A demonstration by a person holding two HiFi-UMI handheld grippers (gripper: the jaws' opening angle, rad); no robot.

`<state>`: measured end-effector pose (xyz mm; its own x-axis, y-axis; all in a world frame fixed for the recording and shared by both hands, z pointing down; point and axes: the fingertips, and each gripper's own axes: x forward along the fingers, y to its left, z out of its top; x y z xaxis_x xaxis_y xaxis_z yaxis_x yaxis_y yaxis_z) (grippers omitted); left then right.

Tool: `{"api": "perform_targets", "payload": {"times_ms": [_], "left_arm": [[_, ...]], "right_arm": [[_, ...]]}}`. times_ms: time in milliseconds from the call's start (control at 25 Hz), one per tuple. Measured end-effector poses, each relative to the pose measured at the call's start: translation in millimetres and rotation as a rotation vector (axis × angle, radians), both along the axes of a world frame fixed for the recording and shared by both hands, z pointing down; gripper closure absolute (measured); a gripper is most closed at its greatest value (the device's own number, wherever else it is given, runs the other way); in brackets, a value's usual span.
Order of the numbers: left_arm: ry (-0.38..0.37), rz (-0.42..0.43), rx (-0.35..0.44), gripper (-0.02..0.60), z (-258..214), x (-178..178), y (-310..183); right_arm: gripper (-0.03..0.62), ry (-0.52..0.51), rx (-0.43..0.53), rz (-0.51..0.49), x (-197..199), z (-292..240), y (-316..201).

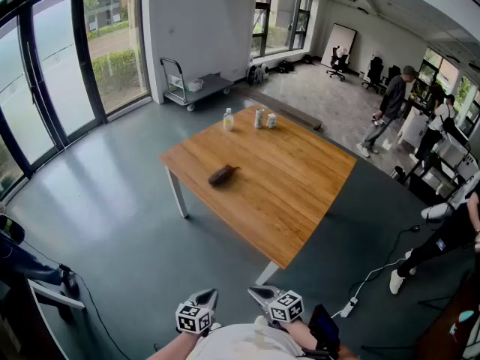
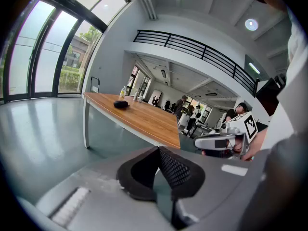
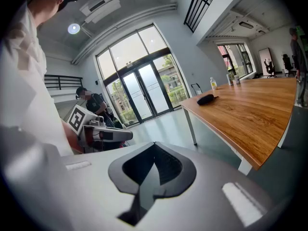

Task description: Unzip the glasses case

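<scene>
Two grippers, both held low against the person's body, well apart from the table (image 1: 292, 193).

- Left gripper (image 2: 159, 150): jaws pressed together, nothing between them.
- Right gripper (image 3: 154, 146): the same, tips meeting, empty.
- Glasses case (image 1: 223, 175): dark, lying flat on the left part of the wooden top, by itself. A bottle (image 1: 228, 119) and cans (image 1: 263, 118) stand well away at the far edge.
- Zip: too small to read from here, so the pull's end is unknown.

Judgement: unzipping has not begun, and the step in hand is the approach. To do it well, come up to the table side nearest the case and part both sets of jaws before arriving. Find the pull first. Use one gripper to pin the case body so it cannot skate on the smooth wood, keeping that grip off the zip track. Pinch the pull with the other and draw it along the seam, not upward, or the case will likely lift.
</scene>
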<state>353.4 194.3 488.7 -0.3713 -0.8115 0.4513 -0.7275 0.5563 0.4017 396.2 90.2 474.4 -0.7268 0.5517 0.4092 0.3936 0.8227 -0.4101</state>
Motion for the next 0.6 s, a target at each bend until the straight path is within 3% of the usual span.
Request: {"api": "perform_targets", "payload": {"times_ms": [120,280,600], "left_arm": [[-0.020,0.007,0.009,0.578,3.8,8.9,5.1],[-0.109,0.007,0.060,0.578,-20.2,-23.8,8.8],[-0.055,-0.055,0.063,0.578,-16.8,-16.3,59.3]], "right_arm": [[0.586,0.001,0.016,-0.012,7.0,6.1,4.0],[0.586,-0.069,0.059,-0.008,-25.9,-8.7,4.6],[0.585,-0.025,0.051,-0.012,-23.0,-13.2,40.3]]}}
